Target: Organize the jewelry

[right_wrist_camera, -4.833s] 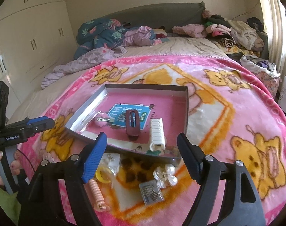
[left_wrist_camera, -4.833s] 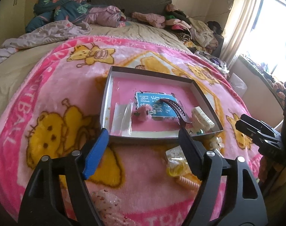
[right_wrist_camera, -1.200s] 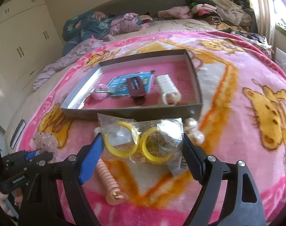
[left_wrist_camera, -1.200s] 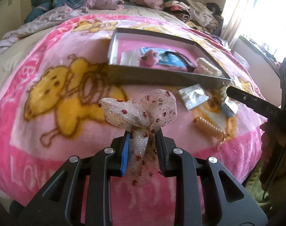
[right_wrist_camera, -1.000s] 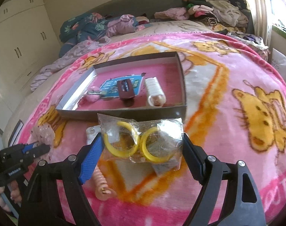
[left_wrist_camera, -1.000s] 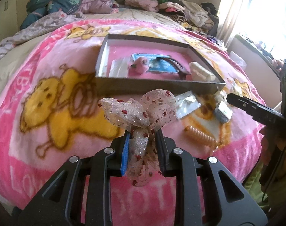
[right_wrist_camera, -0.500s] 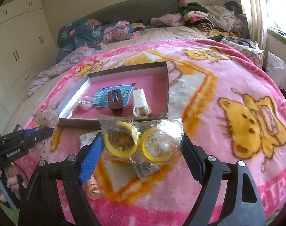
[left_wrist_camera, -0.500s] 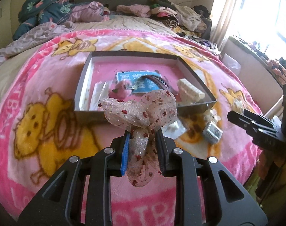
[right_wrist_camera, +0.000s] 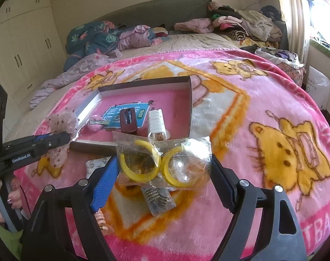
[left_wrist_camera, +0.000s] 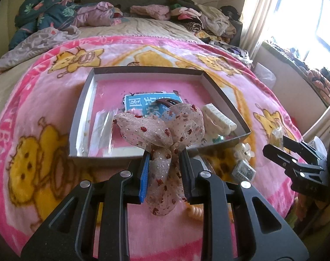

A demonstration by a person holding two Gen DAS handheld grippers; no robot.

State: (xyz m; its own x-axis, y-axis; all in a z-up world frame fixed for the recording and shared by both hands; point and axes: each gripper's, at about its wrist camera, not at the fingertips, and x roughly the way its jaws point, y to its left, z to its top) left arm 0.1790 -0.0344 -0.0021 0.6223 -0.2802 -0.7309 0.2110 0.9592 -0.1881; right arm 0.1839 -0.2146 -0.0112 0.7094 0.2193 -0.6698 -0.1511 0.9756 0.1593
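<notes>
Left wrist: tongs (left_wrist_camera: 165, 158) have carried bow (left_wrist_camera: 162, 130) over tray (left_wrist_camera: 82, 100).

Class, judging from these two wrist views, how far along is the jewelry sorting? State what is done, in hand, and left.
Done: a white claw clip and dark red clip lie in the box. In hand: the left gripper pinches a sheer bow; the right gripper holds bagged yellow hoops. Left: a small packet and peach spiral tie on the blanket.
</notes>
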